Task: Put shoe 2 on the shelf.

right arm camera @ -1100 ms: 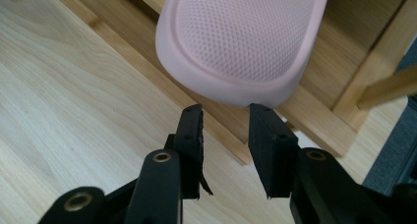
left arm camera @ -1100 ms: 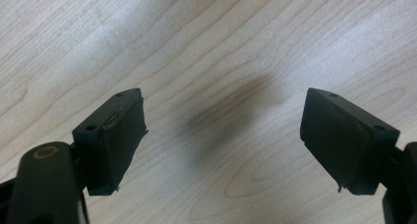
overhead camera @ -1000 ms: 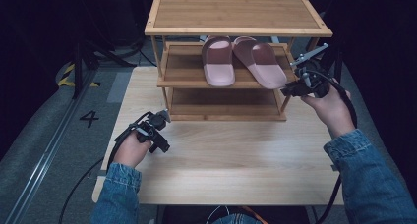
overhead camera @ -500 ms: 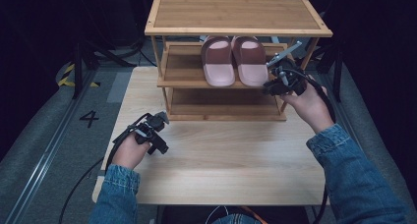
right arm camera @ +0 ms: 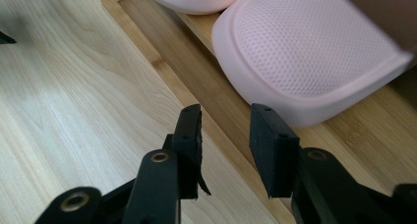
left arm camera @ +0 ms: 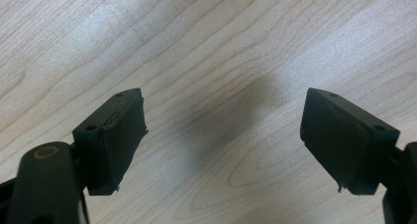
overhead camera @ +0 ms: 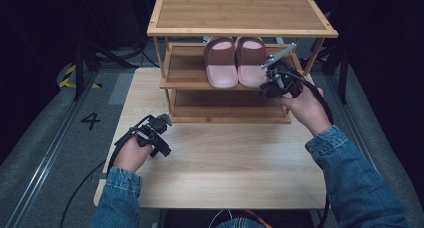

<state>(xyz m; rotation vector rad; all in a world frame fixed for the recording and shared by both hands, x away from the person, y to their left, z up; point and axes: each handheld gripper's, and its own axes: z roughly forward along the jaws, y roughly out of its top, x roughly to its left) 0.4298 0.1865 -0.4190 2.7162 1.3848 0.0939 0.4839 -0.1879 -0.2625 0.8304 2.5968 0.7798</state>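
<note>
My right gripper (right arm camera: 225,135), jaws part-spread and just widening with nothing between, sits just before the right slipper (overhead camera: 251,59). It lies on the rack's (overhead camera: 185,80) middle shelf, long axis front to back, beside its mate (overhead camera: 220,60). My left gripper (left arm camera: 223,140) hangs wide open over the table (overhead camera: 240,158).

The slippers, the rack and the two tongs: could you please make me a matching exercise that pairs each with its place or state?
Things:
1. pink slippers
2. left tongs
3. right tongs
4. shoe rack

Places or states:
A. stands at the table's far edge
B. wide open above bare table wood
C. side by side on the middle shelf
D. empty, at the front edge of the middle shelf by the right-hand slipper

Pairs: 1-C, 2-B, 3-D, 4-A
</note>
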